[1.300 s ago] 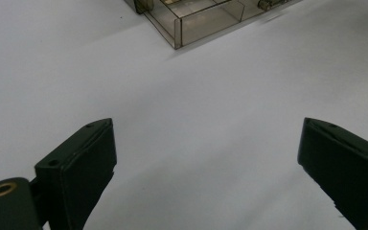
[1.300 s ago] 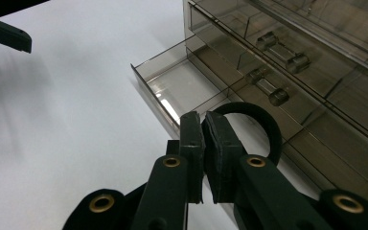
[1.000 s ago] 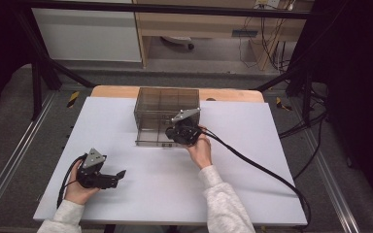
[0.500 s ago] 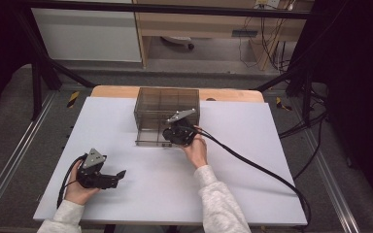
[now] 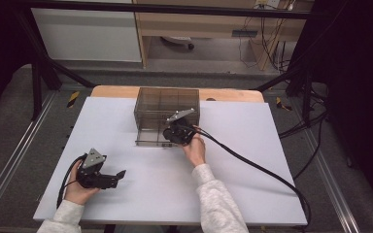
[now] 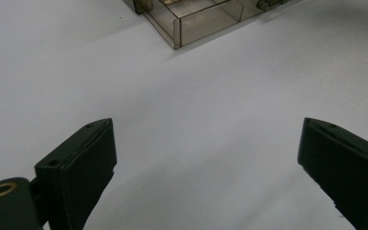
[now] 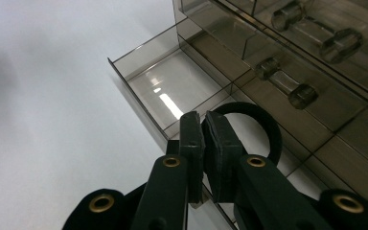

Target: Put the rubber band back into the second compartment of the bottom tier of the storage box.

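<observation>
Black ring (image 7: 263, 125) sits over the open drawer (image 7: 172, 91) of the smoky plastic cabinet (image 5: 167, 114), pinched in the right tool (image 7: 202, 125).

High view: right tool (image 5: 170, 137) at cabinet front; left tool (image 5: 119, 175) low on white bench (image 5: 252, 160).

Left gripper view: left tool (image 6: 206, 158) jaws wide apart, holding nothing.

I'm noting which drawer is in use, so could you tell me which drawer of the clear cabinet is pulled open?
The bottom drawer of the cabinet is open, jutting over the table; the knobbed drawers above sit flush. The right gripper holds a black ring over it.
</observation>
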`<action>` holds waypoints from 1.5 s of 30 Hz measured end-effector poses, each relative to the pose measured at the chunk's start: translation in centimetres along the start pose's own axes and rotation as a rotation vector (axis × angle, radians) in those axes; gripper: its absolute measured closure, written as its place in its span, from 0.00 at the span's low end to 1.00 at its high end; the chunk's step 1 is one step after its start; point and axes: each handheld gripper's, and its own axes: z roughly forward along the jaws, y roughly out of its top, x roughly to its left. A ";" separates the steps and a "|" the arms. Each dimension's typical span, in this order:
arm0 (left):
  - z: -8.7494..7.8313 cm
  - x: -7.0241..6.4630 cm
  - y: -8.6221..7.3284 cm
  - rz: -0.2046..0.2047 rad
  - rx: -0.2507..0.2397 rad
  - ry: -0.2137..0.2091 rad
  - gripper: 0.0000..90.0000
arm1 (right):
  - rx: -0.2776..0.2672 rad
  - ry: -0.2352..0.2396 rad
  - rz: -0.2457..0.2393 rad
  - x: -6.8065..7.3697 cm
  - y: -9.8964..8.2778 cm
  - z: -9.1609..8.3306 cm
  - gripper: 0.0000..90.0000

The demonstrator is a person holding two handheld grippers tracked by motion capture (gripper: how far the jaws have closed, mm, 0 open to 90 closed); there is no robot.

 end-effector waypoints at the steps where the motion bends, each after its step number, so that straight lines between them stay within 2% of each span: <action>1: 0.0 0.0 0.0 -0.001 0.000 -0.001 0.07 | 0.000 -0.002 0.005 0.0 0.0 0.1 0.96; 23: 0.0 0.0 0.0 -0.001 0.000 -0.003 0.07 | 0.014 -0.019 0.038 -0.6 -0.7 1.7 0.94; 26: 0.0 0.0 0.0 -0.001 0.001 -0.003 0.07 | 0.018 -0.022 0.044 -0.7 -0.8 1.9 0.89; 32: 0.0 0.0 0.0 -0.002 0.000 -0.003 0.07 | -0.020 -0.028 0.031 -0.4 -0.4 1.0 0.79; 45: 0.1 0.0 0.0 -0.002 0.001 -0.003 0.07 | -0.056 -0.047 0.014 0.9 0.3 -1.3 0.41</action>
